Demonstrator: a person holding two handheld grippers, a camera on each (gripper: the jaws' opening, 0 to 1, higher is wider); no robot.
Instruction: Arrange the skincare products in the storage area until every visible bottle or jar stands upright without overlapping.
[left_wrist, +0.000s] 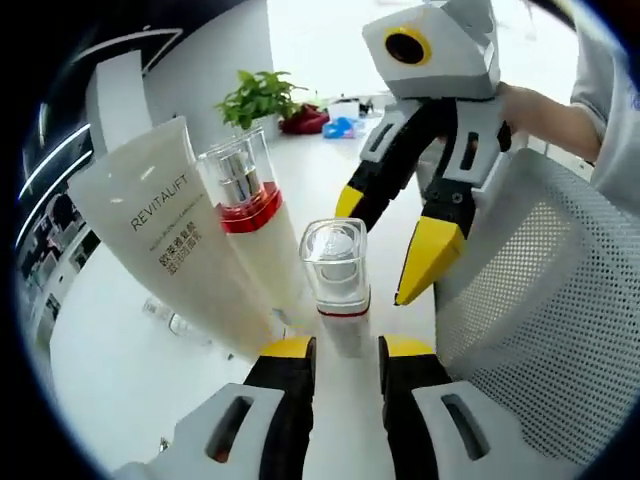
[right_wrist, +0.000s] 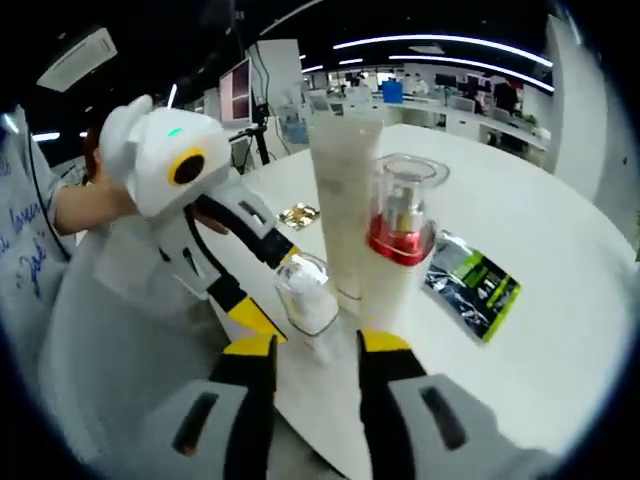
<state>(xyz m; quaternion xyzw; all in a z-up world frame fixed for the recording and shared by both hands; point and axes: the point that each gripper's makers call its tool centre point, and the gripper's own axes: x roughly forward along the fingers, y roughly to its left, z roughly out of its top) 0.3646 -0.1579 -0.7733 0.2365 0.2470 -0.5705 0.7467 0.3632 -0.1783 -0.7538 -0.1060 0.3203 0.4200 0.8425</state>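
Skincare products are grouped on the white table (left_wrist: 120, 380): a short clear-capped bottle (left_wrist: 337, 275), a taller pump bottle (left_wrist: 245, 195) with a red band, and a white tube (left_wrist: 165, 235). The short bottle stands just ahead of the left gripper (left_wrist: 345, 350), whose jaws are parted and hold nothing. The right gripper (left_wrist: 392, 250) is seen hanging beside it, jaws apart and empty. The bottle should be closed on squarely below its cap, so the neighbours are not nudged. Whether tube and pump bottle touch cannot be told; a mesh basket (left_wrist: 540, 300) is cut off at the edge.
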